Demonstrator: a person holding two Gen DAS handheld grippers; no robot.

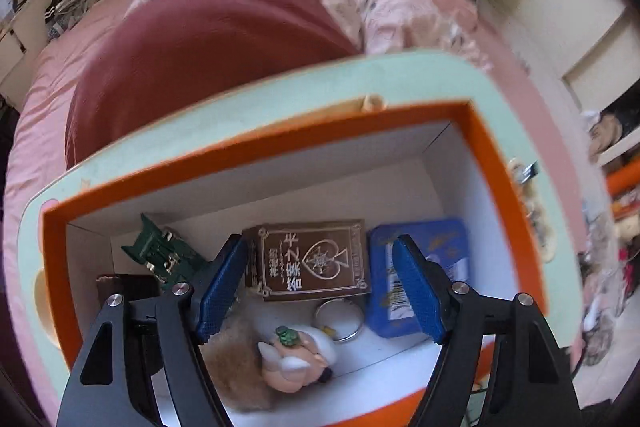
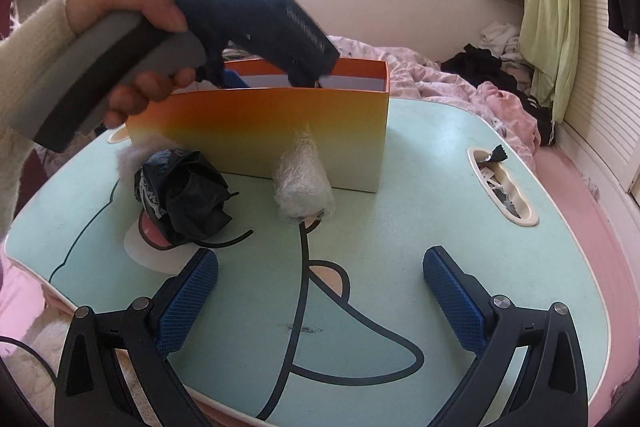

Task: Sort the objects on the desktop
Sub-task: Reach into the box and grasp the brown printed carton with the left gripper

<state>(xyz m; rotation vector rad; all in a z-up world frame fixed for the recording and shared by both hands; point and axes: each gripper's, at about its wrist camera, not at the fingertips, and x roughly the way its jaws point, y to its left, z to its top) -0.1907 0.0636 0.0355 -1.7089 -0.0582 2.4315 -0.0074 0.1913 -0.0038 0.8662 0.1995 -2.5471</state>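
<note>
While the left hand-held gripper (image 1: pixel 320 283) points down into the orange box (image 1: pixel 256 147), its wrist cam shows the contents, which the right cam can't see: brown card box (image 1: pixel 310 259) between the blue pads, w/ nothing pressed by either pad; blue tin (image 1: pixel 424 275) just behind the right pad, green item (image 1: pixel 160 251) beyond the left pad, key ring (image 1: pixel 340 319) and small figurine (image 1: pixel 296 355) below the gap. Jaws partly open, holding nothing. Right cam gives the outside view: a hand (image 2: pixel 132 39) grips the left tool over the box (image 2: pixel 260 131) on the mint bench (image 2: pixel 420 207). Right hand-held gripper (image 2: pixel 320 287) is wide open and empty, above the bench; black crumpled bag (image 2: pixel 184 195) ahead of its left finger, white wrapped bundle (image 2: pixel 302 187) straight ahead, touching the box front.
</note>
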